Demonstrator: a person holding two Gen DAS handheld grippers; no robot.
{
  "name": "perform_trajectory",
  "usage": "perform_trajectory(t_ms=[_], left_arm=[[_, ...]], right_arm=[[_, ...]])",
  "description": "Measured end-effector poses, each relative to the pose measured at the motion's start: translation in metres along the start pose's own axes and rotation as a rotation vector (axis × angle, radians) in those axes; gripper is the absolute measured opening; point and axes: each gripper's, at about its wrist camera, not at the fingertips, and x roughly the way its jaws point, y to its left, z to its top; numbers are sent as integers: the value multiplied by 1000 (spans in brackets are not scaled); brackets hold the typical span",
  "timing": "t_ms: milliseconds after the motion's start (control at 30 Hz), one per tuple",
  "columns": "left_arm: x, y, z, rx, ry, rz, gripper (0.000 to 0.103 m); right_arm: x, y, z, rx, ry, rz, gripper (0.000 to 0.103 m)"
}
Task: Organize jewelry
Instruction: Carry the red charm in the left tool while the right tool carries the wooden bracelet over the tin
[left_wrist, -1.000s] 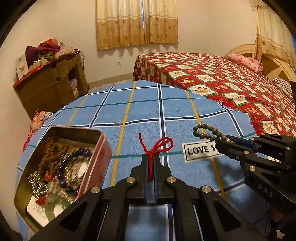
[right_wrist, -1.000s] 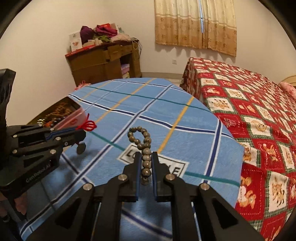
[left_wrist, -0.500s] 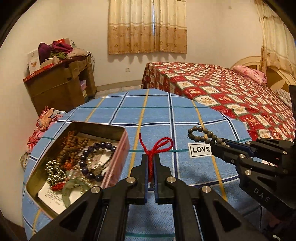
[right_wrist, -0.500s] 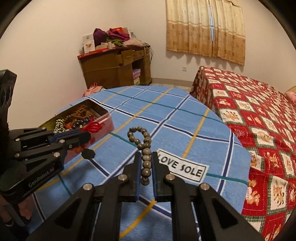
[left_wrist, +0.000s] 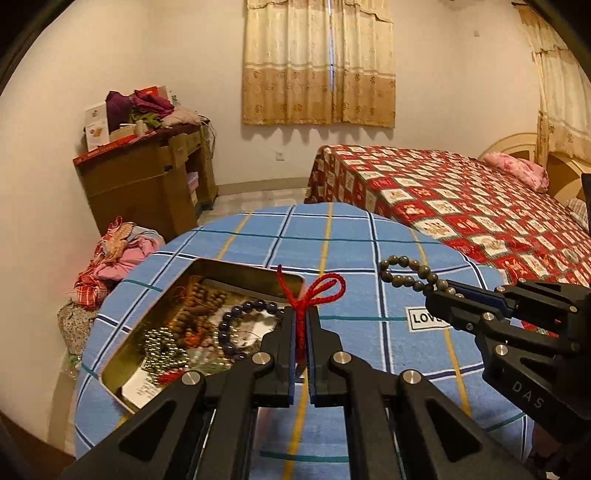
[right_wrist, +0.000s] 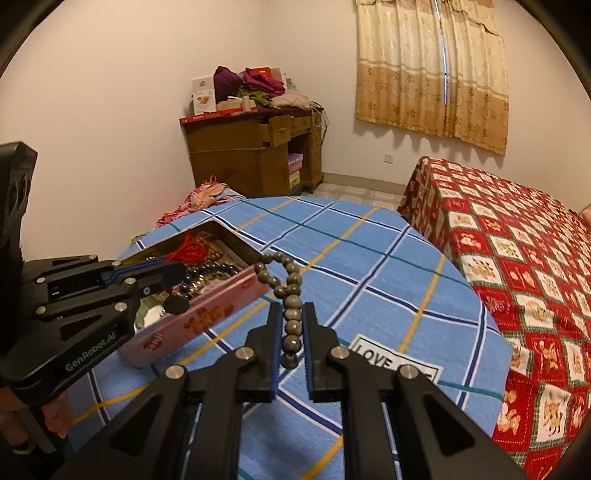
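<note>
The left claw (left_wrist: 302, 325) is pinching a red cord (left_wrist: 314, 295) above the tin (left_wrist: 236, 271); the right claw (right_wrist: 291, 325) is clamping a grey bead bracelet (right_wrist: 290, 295) over the tabletop (right_wrist: 369, 266).

The blue checked table (right_wrist: 369, 280) lies bare across its middle, far edge and right side, so there is open room to pass there. Along the left edge the open tin (right_wrist: 207, 314) stands in the way, its pink wall raised above the cloth and its inside heaped with beads (left_wrist: 192, 317). The left gripper (left_wrist: 302, 317) hangs over the tin's near corner; the right gripper (right_wrist: 291, 314) is just beside the tin's wall.
</note>
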Motion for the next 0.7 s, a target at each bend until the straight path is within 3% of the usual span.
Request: perform_trajectory(t_ms=[700], left_arm=[[-11,53,1,-86,-21,107,3]], right_arm=[[16,42,28,-92,-19,73,13]])
